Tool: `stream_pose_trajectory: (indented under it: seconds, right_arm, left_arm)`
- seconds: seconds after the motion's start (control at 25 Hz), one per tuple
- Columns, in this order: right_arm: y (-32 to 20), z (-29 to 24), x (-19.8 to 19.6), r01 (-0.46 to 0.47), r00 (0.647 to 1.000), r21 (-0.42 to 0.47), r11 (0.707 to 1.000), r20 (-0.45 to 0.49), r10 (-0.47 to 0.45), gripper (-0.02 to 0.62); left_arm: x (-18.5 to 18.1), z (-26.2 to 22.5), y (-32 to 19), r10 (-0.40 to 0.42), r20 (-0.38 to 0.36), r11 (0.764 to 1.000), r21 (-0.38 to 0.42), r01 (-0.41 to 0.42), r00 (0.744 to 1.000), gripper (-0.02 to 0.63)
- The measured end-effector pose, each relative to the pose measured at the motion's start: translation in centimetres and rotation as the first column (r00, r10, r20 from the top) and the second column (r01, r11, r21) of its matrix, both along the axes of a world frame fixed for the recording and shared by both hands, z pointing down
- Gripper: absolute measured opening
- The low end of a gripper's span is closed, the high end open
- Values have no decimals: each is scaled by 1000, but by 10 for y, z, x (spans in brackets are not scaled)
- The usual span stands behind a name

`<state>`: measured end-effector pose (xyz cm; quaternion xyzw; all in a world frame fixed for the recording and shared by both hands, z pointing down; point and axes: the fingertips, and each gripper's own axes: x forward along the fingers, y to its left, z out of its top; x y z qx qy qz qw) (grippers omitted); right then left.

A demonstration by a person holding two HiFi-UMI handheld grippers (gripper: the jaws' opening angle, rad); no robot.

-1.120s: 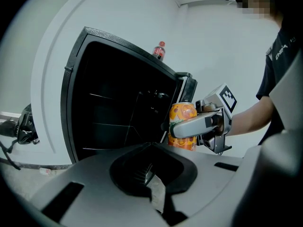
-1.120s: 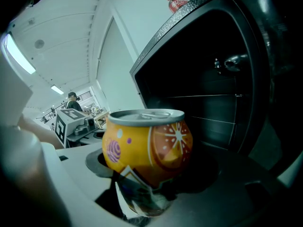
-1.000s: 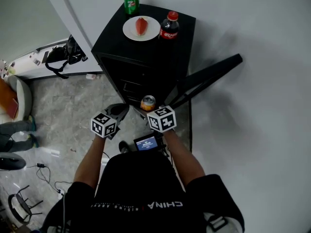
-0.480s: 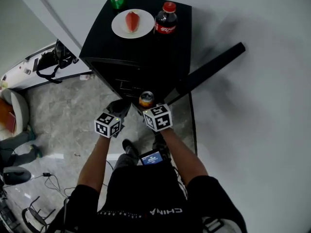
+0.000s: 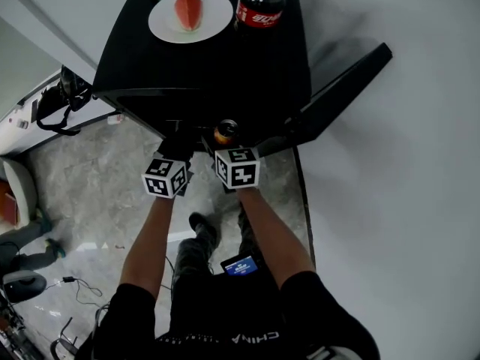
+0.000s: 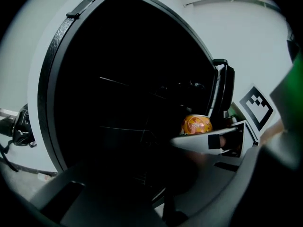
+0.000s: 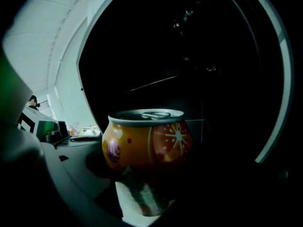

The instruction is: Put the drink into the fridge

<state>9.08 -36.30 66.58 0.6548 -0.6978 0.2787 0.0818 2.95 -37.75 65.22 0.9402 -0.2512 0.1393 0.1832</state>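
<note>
Clearly the right gripper (image 7: 150,186) has its jaws clamped on the orange drink can (image 7: 147,143). It seems to hold the can low on the body, so the can stands upright with most of its height above the pads. I judge that low hold to be the first risk. If the rim bumped a wire shelf (image 7: 158,83) or the frame of the opening, the can could be levered over or out of the grip. The can sits right at the mouth of the black mini fridge (image 5: 202,73), not yet set on anything inside. The interior is very dark, so shelf height and free room are hard to read, and a misjudged placement might leave the can on a shelf edge. The left gripper (image 6: 158,190) hangs just beside, jaws apart and holding nothing, and it could crowd the right one in the opening. Farther out, the open door (image 5: 341,88) stands to the right. A cola bottle (image 5: 259,4) and a plate (image 5: 214,10) rest on the fridge top, where a hard knock could shake them.
</note>
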Motion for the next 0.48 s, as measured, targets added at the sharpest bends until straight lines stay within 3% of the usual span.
stream_pose_trajectory:
  seconds: [0.48]
  right_arm:
    - [-56, 36, 26, -148, 988, 61, 987, -42, 151, 348]
  left_arm:
    - [28, 32, -52, -42, 7, 998, 50, 41, 999, 11]
